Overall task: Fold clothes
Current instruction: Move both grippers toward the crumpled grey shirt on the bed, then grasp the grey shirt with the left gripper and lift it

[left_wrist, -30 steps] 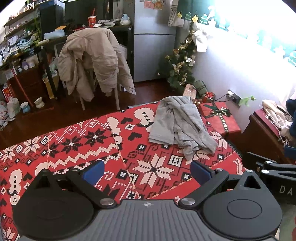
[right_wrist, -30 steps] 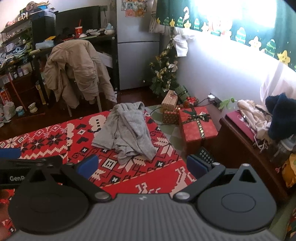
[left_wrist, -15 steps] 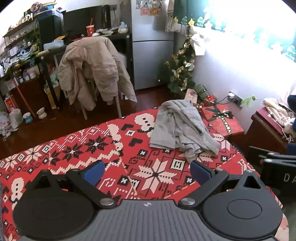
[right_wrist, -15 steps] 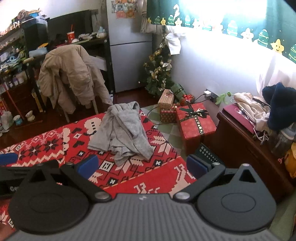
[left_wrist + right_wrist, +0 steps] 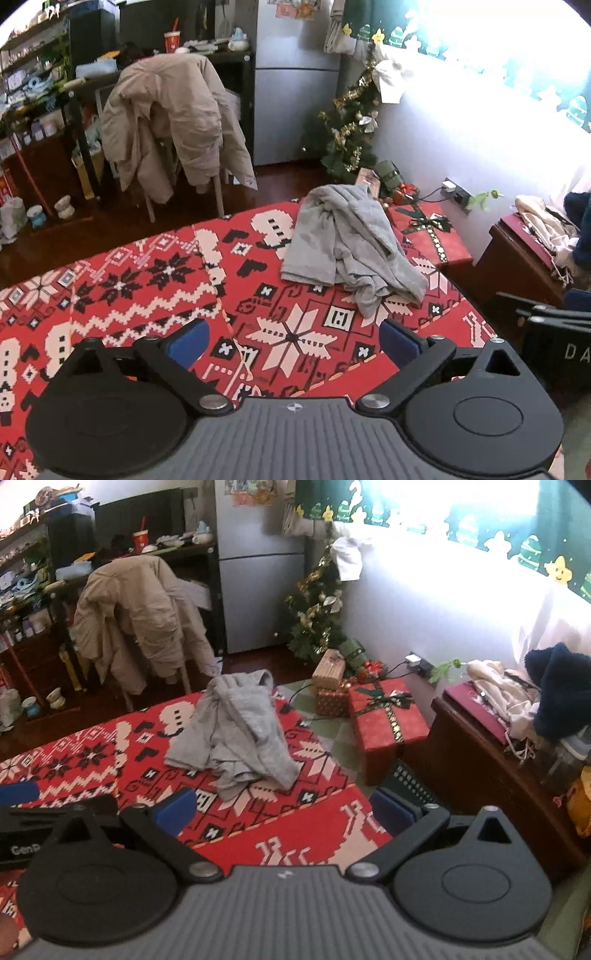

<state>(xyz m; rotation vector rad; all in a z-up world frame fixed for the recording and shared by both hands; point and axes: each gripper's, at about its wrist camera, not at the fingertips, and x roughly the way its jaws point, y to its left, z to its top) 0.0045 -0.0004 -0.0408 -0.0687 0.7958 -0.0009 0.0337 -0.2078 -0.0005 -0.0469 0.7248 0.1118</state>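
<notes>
Trouble could come if either wide-open, empty claw, left claw (image 5: 293, 338) or right claw (image 5: 282, 808), pinches several layers of the crumpled grey garment (image 5: 347, 243) lying near the counter's (image 5: 147, 295) far corner.

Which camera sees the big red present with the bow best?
The right wrist view. There the whole red present shows, with its top, its side and its green ribbon, beside the table. In the left wrist view the present lies behind the crumpled grey garment, so only its top shows.
</notes>
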